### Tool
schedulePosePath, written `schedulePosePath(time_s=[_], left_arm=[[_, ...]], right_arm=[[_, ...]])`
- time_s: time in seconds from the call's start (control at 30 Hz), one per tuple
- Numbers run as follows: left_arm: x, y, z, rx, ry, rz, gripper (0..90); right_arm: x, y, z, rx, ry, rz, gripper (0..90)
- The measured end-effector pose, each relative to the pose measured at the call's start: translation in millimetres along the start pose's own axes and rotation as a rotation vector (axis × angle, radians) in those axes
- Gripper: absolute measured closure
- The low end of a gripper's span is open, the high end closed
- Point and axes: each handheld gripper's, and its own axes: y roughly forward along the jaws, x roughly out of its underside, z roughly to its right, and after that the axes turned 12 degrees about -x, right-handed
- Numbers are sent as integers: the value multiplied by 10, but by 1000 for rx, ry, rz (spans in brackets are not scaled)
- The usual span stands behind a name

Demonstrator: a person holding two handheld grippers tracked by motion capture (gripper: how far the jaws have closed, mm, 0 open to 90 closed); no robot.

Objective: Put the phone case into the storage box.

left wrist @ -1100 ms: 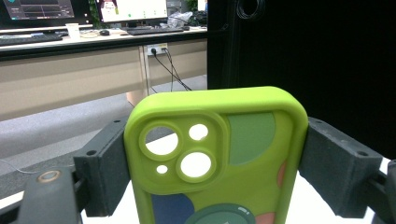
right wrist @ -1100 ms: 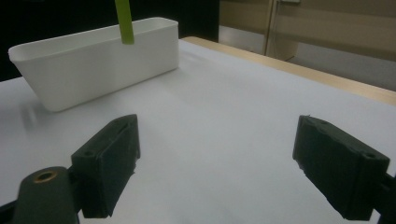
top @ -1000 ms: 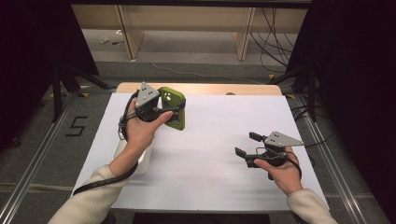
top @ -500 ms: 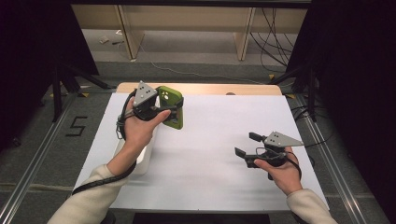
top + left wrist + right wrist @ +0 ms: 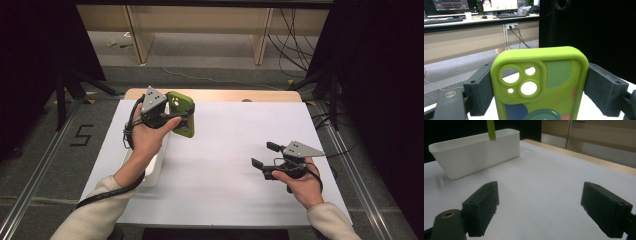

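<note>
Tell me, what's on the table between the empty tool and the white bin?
Nothing. In the right gripper view, bare white table runs from the right tool up to the white bin. The high view shows the same.

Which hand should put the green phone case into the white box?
The left. Its gripper already clamps the green phone case above the white box. The right gripper sits open and empty farther away.

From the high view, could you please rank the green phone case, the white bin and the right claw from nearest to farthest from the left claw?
1. Green phone case: clamped in the left claw.
2. White bin: just below, under the left forearm.
3. Right claw: far across the table, open.
</note>
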Motion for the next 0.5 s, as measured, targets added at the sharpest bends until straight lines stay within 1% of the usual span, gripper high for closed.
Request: schedulePosePath(time_s=[0.17,0.5], left_arm=[[-6,-4,-22,-7,-4,2,166],[-22,-15,-60,-18,2,8,167]], right_arm=[[-1,2,-1,-1,-1,1,160],[-2,3,-2,-1,-1,2,160]])
